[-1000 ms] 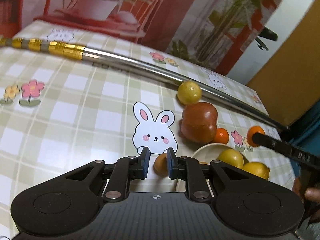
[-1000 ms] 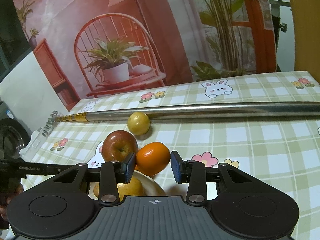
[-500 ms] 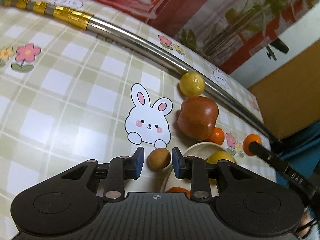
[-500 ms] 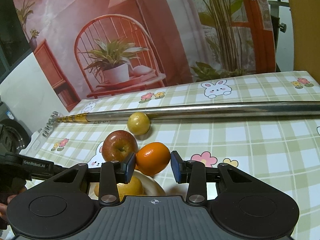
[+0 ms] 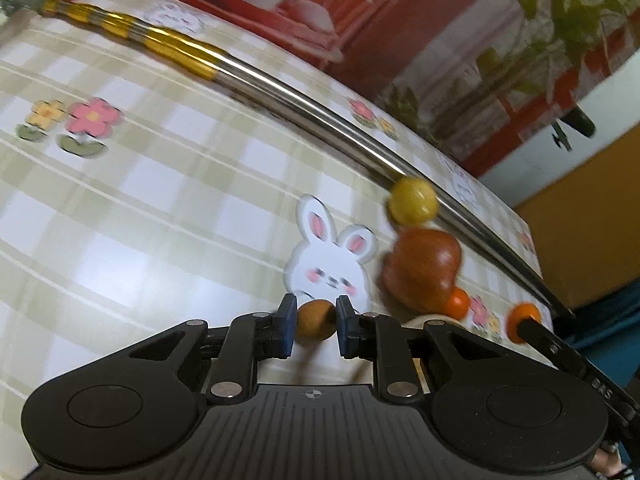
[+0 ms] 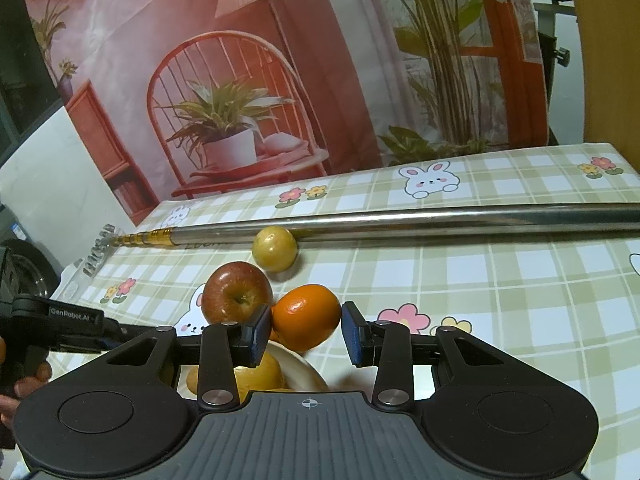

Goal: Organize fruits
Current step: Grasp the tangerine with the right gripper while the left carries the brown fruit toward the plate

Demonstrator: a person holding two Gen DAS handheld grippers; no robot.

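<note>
The left gripper [image 5: 316,322] was clenched on a small brown fruit [image 5: 316,320] near the bench's [image 6: 500,280] middle, and the right gripper [image 6: 306,330] pinched an orange [image 6: 306,316] above the white bowl [image 6: 304,372]; either round fruit might have slipped and rolled off the bench. Largest to smallest, one metal pole [image 6: 440,220], one bowl, one apple [image 6: 236,298], one yellow fruit [image 6: 275,249] against the pole.

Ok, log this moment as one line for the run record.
left tongs: shut on small brown fruit | right tongs: around orange, contact unclear | apple, yellow fruit: on tablecloth | bowl: part-filled
</note>
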